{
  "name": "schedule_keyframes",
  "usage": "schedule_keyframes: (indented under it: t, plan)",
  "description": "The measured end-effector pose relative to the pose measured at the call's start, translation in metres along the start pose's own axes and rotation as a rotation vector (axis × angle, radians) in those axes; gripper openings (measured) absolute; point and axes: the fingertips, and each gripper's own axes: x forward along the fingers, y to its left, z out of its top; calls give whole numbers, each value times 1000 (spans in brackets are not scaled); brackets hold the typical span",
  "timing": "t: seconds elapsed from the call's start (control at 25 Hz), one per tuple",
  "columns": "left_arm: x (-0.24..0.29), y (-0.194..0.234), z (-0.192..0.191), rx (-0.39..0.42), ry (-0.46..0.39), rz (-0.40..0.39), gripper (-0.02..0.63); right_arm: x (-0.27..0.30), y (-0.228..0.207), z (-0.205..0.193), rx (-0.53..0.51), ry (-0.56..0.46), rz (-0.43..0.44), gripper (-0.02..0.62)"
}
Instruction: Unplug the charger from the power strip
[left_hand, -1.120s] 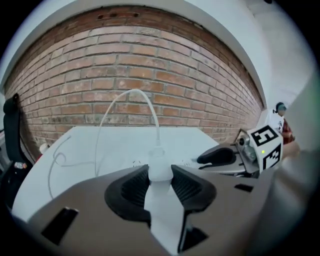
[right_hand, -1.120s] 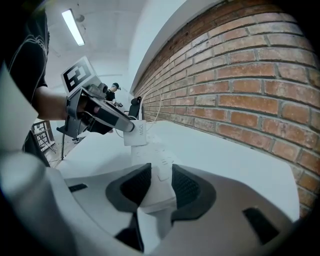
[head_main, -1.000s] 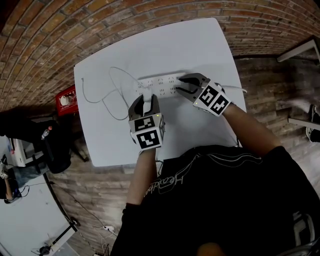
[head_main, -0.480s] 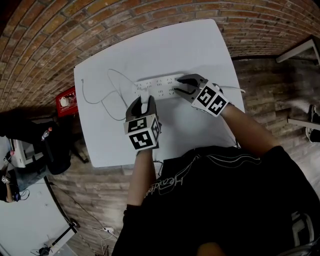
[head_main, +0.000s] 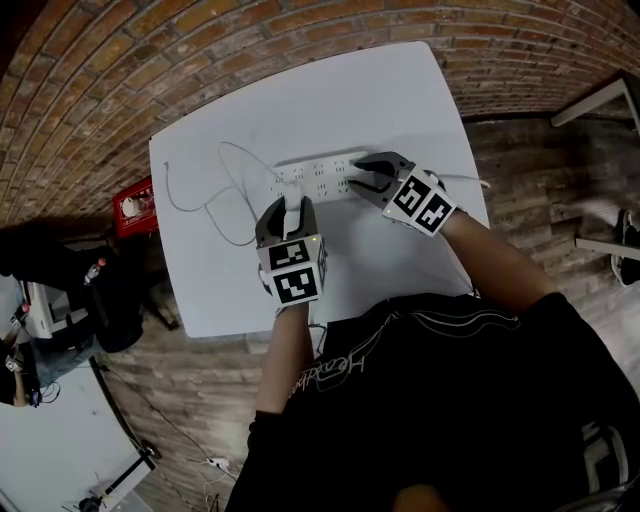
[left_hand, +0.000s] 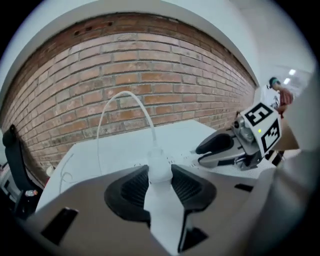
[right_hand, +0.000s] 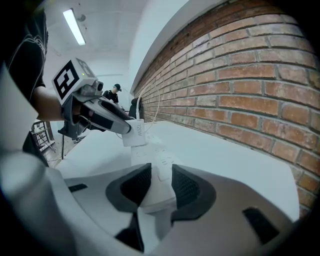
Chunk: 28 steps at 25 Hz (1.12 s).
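A white power strip (head_main: 318, 172) lies across the middle of the white table (head_main: 380, 100). My right gripper (head_main: 358, 172) is shut on its right end; in the right gripper view the strip (right_hand: 155, 160) runs away from between the pads of my right gripper (right_hand: 157, 182). My left gripper (head_main: 290, 202) is shut on the white charger (head_main: 293, 210) at the strip's left part. The charger (right_hand: 134, 134) stands on the strip's far end; I cannot tell whether its prongs are in the socket. Its thin white cable (left_hand: 125, 97) arcs up from the charger (left_hand: 162, 210) held in my left gripper (left_hand: 160, 172).
The cable loops (head_main: 215, 195) over the table's left half. A red crate (head_main: 135, 203) sits on the floor by the table's left edge. A brick wall (left_hand: 140, 65) stands behind the table. A person (right_hand: 116, 92) stands far off.
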Motion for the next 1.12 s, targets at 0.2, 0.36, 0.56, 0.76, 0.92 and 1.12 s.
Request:
schedule_keyframes:
  t: [0.2, 0.36, 0.56, 0.76, 0.92, 1.12]
  plan:
    - [-9, 11, 12, -120, -54, -21, 135, -1, 0, -1, 2, 1, 2, 112]
    - [-24, 31, 31, -172, -103, -9, 135, -1, -1, -1, 3, 1, -1, 112]
    - [-42, 26, 30, -333, -145, -118, 135, -1, -3, -4, 14, -4, -18, 109]
    - [-72, 6, 38, -436, -229, -234, 135, -7, -1, -1, 62, 20, -19, 99]
    - [-103, -1, 40, -486, -273, -297, 135, -33, 13, 32, 119, -76, -5, 42]
    - [-132, -10, 42, -494, -292, -383, 135, -97, 47, 100, 301, -311, 159, 11]
